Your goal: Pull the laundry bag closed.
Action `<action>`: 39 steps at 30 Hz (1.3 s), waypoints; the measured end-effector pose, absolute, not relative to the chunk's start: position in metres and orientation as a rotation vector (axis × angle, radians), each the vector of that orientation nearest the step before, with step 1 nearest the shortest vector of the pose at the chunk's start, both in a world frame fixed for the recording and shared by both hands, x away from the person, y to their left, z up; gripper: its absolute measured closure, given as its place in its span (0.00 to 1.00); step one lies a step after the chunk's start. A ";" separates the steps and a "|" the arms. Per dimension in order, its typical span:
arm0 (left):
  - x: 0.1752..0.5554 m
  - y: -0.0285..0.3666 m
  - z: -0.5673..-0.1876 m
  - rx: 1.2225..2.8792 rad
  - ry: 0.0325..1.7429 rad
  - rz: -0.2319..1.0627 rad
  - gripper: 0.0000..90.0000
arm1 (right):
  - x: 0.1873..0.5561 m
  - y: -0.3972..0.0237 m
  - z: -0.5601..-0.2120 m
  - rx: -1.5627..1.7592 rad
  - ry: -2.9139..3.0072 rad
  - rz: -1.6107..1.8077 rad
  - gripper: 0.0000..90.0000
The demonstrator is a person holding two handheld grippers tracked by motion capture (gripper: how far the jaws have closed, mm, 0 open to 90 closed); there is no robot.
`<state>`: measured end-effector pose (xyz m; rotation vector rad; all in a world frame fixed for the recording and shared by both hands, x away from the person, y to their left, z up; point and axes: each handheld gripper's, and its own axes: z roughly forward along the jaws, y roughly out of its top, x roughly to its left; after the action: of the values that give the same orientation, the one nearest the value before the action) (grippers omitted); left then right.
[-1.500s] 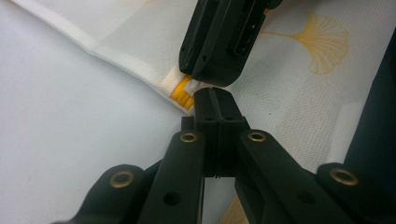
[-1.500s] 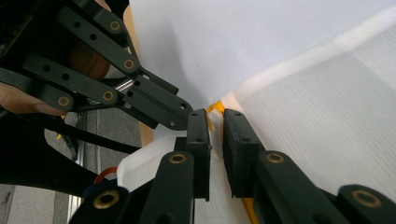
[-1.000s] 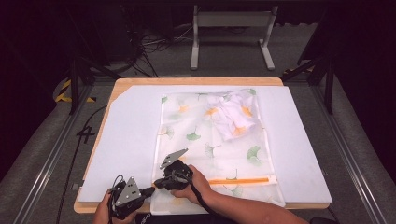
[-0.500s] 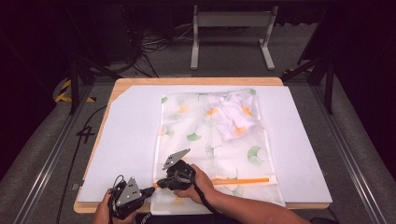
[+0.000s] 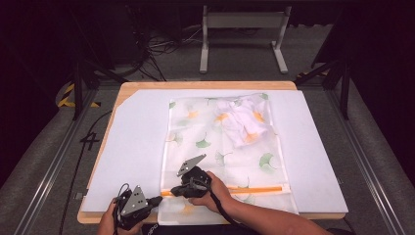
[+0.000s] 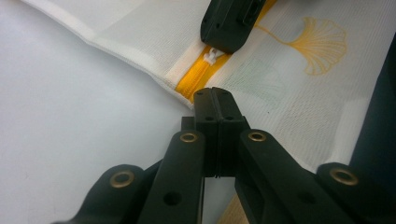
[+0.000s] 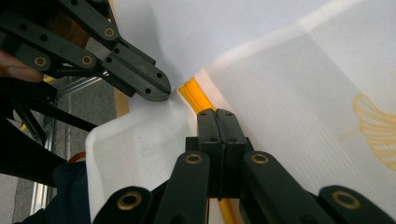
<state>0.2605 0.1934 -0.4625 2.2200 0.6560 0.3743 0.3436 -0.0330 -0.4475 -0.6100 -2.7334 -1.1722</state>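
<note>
- A white mesh laundry bag [image 5: 222, 147] printed with ginkgo leaves is laid flat on a white sheet [image 5: 132, 147] covering the wooden table [image 5: 147, 85]; a bundle of white cloth [image 5: 244, 122] is seen inside its far end.
- An orange zipper [image 5: 254, 189] is run across the bag's near end, close to the table's front edge.
- The right gripper [image 5: 177, 190] is set on the zipper's left end, its jaws pressed together; in the left gripper view the white zipper pull [image 6: 212, 55] is seen at its tip, though whether the pull is pinched cannot be told.
- The left gripper [image 5: 157, 199] is held just beside the bag's near-left corner, jaws closed; in its own view the tips [image 6: 215, 95] are placed at the bag's edge where the zipper [image 6: 198, 77] ends.
- The two grippers are kept near each other, tips nearly meeting.
</note>
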 end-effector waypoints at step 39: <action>0.260 0.194 -0.463 2.230 0.646 0.383 1.00 | 0.353 -0.113 -0.438 -0.775 -2.757 -1.186 1.00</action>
<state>0.2604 0.1942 -0.4627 2.2302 0.6461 0.3831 0.3528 -0.1126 -0.4380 -0.7750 -2.7573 -1.1861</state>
